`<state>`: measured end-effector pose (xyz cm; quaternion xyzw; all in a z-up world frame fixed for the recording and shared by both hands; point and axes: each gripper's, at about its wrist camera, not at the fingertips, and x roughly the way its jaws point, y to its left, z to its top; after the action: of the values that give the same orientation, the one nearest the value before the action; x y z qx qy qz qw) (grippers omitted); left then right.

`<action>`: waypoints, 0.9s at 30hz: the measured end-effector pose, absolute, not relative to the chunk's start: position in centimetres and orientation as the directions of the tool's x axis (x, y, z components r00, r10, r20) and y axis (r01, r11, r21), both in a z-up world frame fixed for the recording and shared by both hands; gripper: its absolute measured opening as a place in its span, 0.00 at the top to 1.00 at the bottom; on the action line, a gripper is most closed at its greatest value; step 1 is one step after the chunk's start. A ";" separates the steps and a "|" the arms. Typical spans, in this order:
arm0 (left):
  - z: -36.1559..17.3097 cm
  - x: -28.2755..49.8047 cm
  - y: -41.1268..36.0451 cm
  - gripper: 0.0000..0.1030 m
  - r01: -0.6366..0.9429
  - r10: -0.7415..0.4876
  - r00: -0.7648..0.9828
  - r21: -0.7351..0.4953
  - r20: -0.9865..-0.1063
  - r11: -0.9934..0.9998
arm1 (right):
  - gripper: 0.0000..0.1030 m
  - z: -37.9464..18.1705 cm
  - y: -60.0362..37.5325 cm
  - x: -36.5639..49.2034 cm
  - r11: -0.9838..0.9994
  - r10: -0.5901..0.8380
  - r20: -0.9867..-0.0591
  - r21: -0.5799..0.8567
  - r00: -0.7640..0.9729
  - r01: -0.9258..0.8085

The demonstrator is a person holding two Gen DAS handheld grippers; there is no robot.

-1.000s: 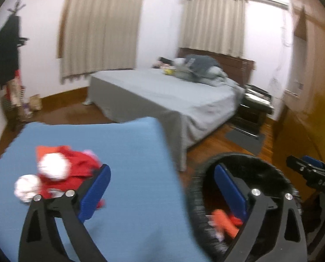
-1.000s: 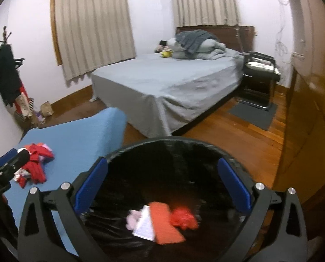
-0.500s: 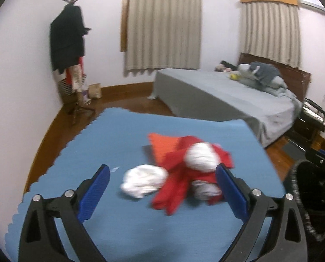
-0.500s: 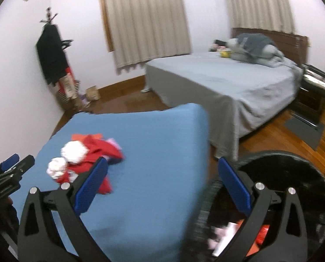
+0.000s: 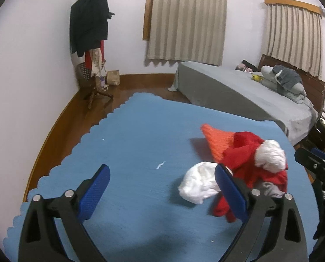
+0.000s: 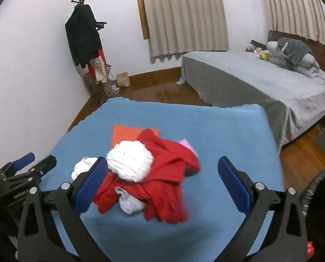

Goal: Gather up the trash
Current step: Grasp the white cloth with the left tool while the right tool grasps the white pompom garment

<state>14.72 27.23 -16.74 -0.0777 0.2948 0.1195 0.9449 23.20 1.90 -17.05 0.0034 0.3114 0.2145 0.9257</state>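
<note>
Left wrist view: the left gripper [image 5: 161, 182] hangs over the blue mat [image 5: 129, 144], fingers spread wide, nothing between them.
Right gripper [image 6: 162, 178]: fingers spread wide above the pile, gripping nothing.
Trash pile: red cloth [image 6: 162, 174], two white wads [image 6: 129, 163] [image 5: 198, 183], an orange piece [image 6: 127, 133], lying together on the mat.
Bin [image 6: 322, 192]: black-lined, at the mat's right edge.
Bed [image 6: 260, 78]: well apart, behind.
</note>
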 end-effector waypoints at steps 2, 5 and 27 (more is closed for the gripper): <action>-17.2 15.0 27.8 0.09 -0.278 0.183 0.794 -0.079 -0.580 0.957 | 0.05 -17.3 2.6 23.5 0.904 0.406 -0.574 0.136 0.711 -0.406; -17.7 15.0 28.4 0.09 -0.289 0.187 0.789 -0.086 -0.585 0.953 | 0.05 -17.8 3.5 23.9 0.899 0.411 -0.572 0.129 0.709 -0.418; -19.8 18.0 26.6 0.11 -0.198 0.073 0.771 -0.129 -0.632 0.972 | 0.60 -18.6 3.9 23.5 0.823 0.541 -0.592 0.225 0.598 -0.522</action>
<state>18.01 26.60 -19.84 -0.0945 0.3304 0.0723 0.9363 23.53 3.93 -18.56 0.0143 0.3358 0.2972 0.8937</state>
